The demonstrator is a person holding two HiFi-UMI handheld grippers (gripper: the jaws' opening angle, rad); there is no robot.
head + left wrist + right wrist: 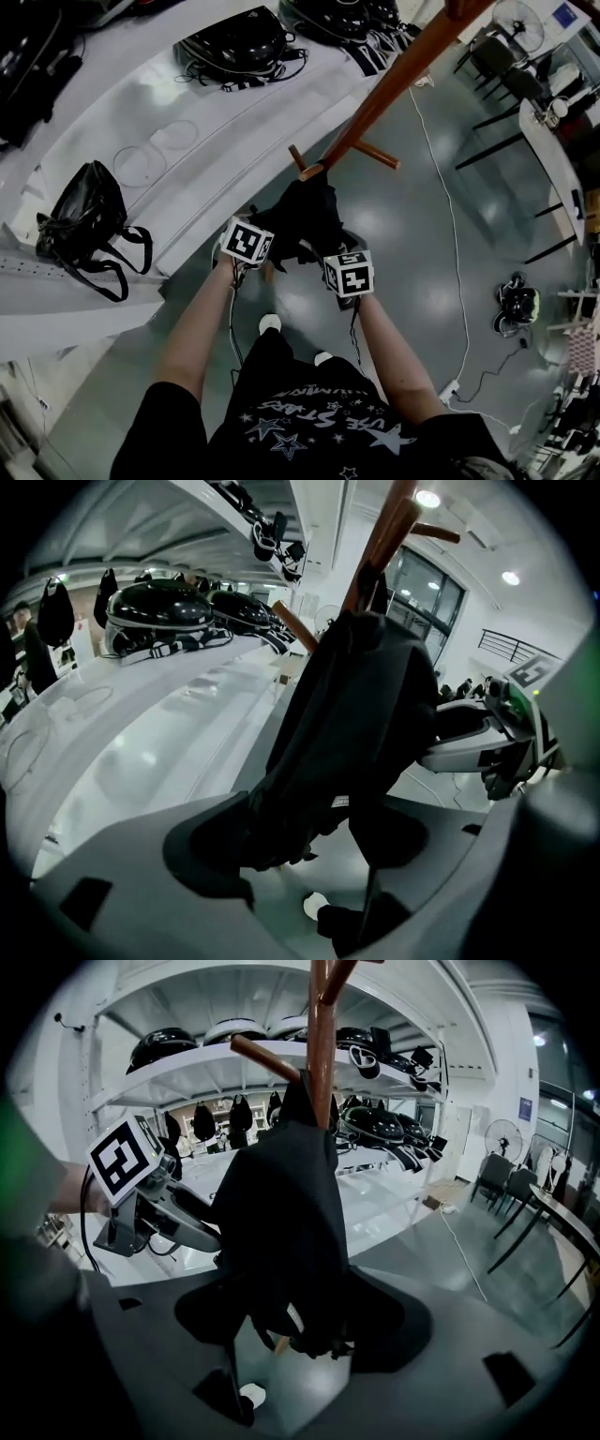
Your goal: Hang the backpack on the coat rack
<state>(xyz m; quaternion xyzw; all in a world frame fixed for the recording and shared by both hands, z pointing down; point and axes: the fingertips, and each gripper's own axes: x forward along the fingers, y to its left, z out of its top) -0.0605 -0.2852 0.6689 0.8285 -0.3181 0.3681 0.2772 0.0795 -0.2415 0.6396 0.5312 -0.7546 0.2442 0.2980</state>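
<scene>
Backpack (305, 214) hangs limp from a peg of the coat rack (394, 84), its bottom dangling between both my tongs. Left tongs (305, 850) and right tongs (300, 1335) stand wide, pressing nothing. I judge it soft, fairly light, apt to sag and swing; the top loop is the hold. Black cloth hides that loop and its seat on the peg.

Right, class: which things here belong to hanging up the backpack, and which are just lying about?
In the job: backpack, hanging from the coat rack; left gripper and right gripper, both open either side of its bottom.
Lying about: black handbag on the white shelf; fan; chairs; white cable.
</scene>
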